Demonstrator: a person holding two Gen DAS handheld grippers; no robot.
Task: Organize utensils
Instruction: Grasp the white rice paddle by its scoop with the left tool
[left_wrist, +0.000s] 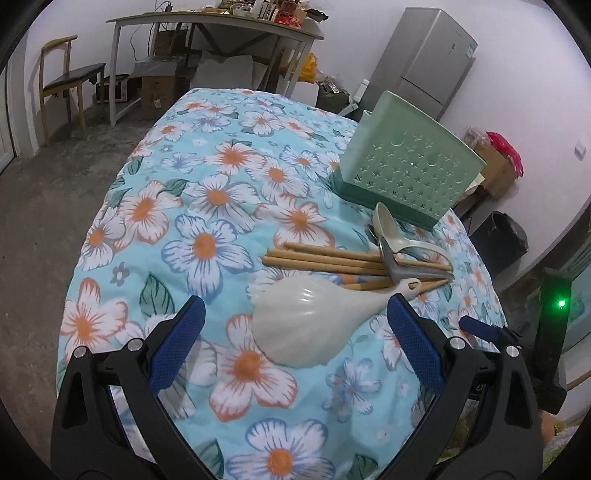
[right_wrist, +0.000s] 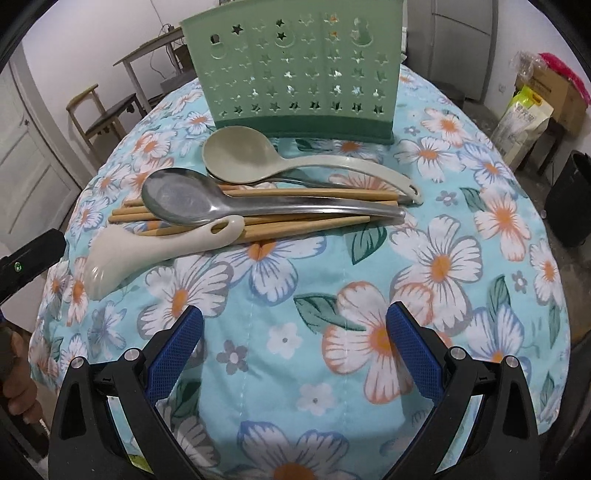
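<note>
Left gripper (left_wrist: 295, 321): fingers spread wide, grasping nothing. The bowl of the white ceramic spoon (left_wrist: 306, 325) lies on the floral cloth (left_wrist: 207, 206) between the blue pads (left_wrist: 177, 339); contact with either pad cannot be confirmed. The spoon's handle points to 2 o'clock and rests on the bamboo chopsticks (left_wrist: 325, 258).

Right gripper (right_wrist: 295, 343): fingers spread wide, released, touching nothing; only cloth lies between them. At 12 o'clock from this gripper the utensil pile lies well apart: the metal spoon (right_wrist: 207, 203) rests across the chopsticks, and the pale green spoon (right_wrist: 258, 158) lies just behind it.

Green utensil holder (right_wrist: 295, 70): stands upright at 12 o'clock, just behind the pile. Star-shaped perforations cover its front wall. Its contents cannot be determined.
</note>
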